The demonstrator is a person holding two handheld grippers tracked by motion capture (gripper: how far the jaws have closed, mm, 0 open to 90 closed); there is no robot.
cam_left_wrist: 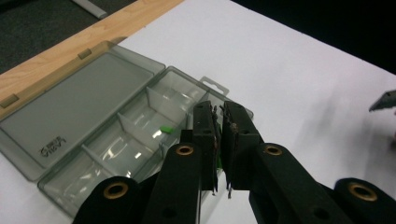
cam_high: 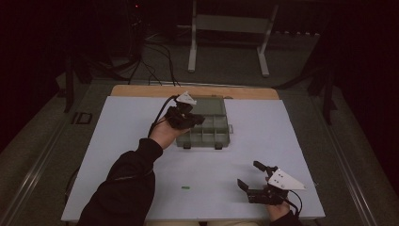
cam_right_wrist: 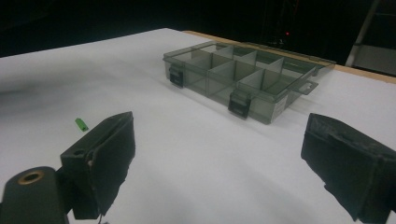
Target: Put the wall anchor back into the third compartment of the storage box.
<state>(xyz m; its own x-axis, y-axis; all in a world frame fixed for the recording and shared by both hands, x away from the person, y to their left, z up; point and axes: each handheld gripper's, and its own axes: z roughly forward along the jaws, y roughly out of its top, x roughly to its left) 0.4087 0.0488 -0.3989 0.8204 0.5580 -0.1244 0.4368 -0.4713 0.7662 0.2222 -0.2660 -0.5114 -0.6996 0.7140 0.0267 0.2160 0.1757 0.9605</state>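
The left gripper (cam_high: 196,119) is hovering over the open compartment box (cam_high: 207,134) near the desk's far edge, jaws pressed together, with a sliver of green seemingly pinched between them. It should be centring over one cell before letting go. One green piece (cam_left_wrist: 166,130) is lying in a middle cell; another green piece (cam_high: 185,188) is waiting near the front edge. The right gripper (cam_high: 251,176) is resting wide apart, holding nothing.

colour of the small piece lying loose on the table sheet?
Bright green. The small piece shows best in the right gripper view, on the white sheet.
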